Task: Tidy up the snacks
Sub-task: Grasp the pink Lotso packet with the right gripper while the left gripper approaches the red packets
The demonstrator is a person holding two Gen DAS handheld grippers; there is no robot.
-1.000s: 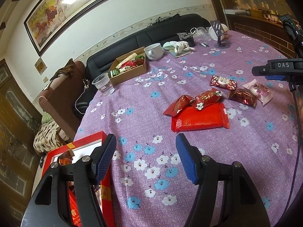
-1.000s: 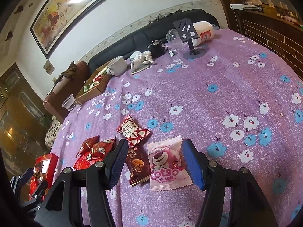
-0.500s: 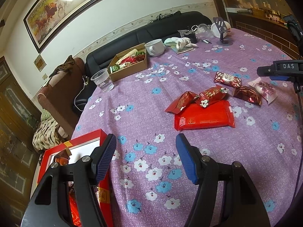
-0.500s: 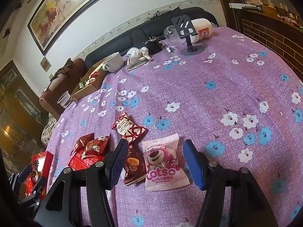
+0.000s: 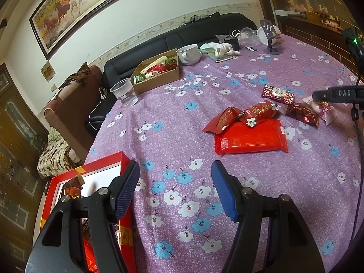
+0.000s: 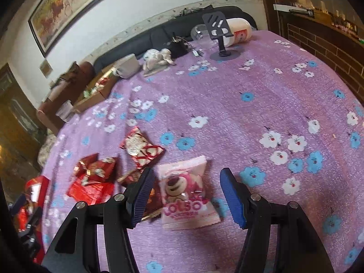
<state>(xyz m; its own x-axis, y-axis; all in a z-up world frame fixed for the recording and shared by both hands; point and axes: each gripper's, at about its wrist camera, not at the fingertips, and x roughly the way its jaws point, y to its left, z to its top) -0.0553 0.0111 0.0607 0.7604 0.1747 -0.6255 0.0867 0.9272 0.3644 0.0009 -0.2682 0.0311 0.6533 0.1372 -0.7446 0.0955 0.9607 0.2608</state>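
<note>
While the worktop (image 6: 261, 95) spreads purple and flowered across the frame, the right claw (image 6: 185, 195) hangs released over the pink pack (image 6: 186, 193), lower centre. Best to sink straight, pinch its puffy middle, avoiding the brown pack (image 6: 132, 177) just left. Left claw (image 5: 175, 191) gapes empty beside the red box (image 5: 102, 166).

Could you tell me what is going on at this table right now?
A person is sorting snacks with two handheld tongs. The right tongs hang open around a pink Lotso packet, not gripping it. The left tongs are open and empty beside a red gift box. Several red snack packets lie loose on the purple tablecloth.
</note>
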